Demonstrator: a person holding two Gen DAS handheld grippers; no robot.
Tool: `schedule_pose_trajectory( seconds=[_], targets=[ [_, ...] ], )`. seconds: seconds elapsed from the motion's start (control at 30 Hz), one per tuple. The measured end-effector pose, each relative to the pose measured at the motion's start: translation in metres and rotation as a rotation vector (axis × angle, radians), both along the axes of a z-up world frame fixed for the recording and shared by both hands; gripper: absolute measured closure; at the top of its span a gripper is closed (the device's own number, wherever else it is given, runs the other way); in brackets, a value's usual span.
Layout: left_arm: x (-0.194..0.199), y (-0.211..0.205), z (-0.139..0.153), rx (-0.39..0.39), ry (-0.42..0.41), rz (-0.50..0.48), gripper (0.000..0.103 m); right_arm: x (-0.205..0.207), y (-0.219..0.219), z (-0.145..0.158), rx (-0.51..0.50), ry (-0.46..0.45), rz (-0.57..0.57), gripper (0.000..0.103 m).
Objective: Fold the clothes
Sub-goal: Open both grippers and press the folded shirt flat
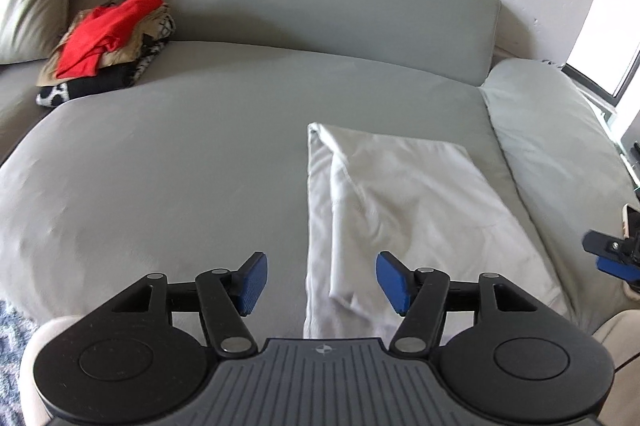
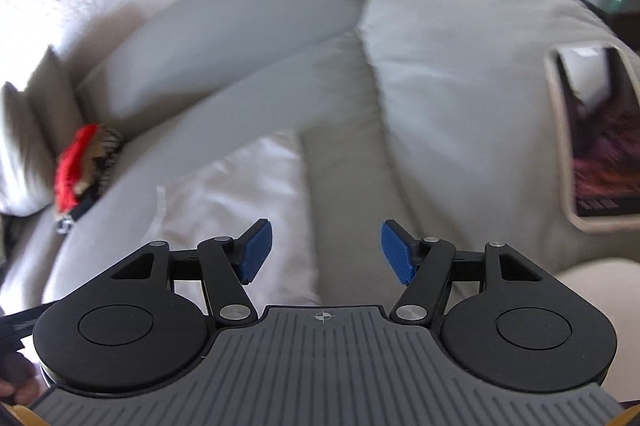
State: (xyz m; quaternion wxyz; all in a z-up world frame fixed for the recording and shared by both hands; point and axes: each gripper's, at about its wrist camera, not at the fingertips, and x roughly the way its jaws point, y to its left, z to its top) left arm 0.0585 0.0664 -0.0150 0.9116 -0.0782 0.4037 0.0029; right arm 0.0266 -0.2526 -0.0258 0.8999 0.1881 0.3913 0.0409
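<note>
— What's under the right claw point(image 2: 326, 246)?
— Its blue pads stand apart, nothing between them. Below lies a white folded garment point(image 2: 240, 194) on the grey sofa seat point(image 2: 340, 146).
— And to the sides?
— A blurred pile of clothes point(image 2: 80, 162), red on top, at left; a phone point(image 2: 596, 146) on the armrest point(image 2: 460, 66) at right.

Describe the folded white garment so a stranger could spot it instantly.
Start at the grey sofa seat. On its right side, beside the pale armrest cushion, lies the white garment, folded flat. The only other clothes are a jumbled pile topped in red, far left.
</note>
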Motion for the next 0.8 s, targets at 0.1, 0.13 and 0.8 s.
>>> schedule_pose_trajectory(
  seconds=[0.1,0.13,0.8],
  targets=[
    [-0.006,0.0,-0.001,-0.037,-0.014,-0.017,0.049,-0.003,0.0,-0.004,0.011,0.015,0.027,0.051],
    [-0.007,-0.001,-0.001,-0.047,-0.026,-0.027,0.05,-0.003,0.005,-0.004,-0.004,0.0,0.051,0.066],
    [0.024,-0.017,-0.049,0.056,0.038,-0.112,0.085,-0.007,0.061,-0.024,-0.208,0.016,0.325,0.082]
  ],
)
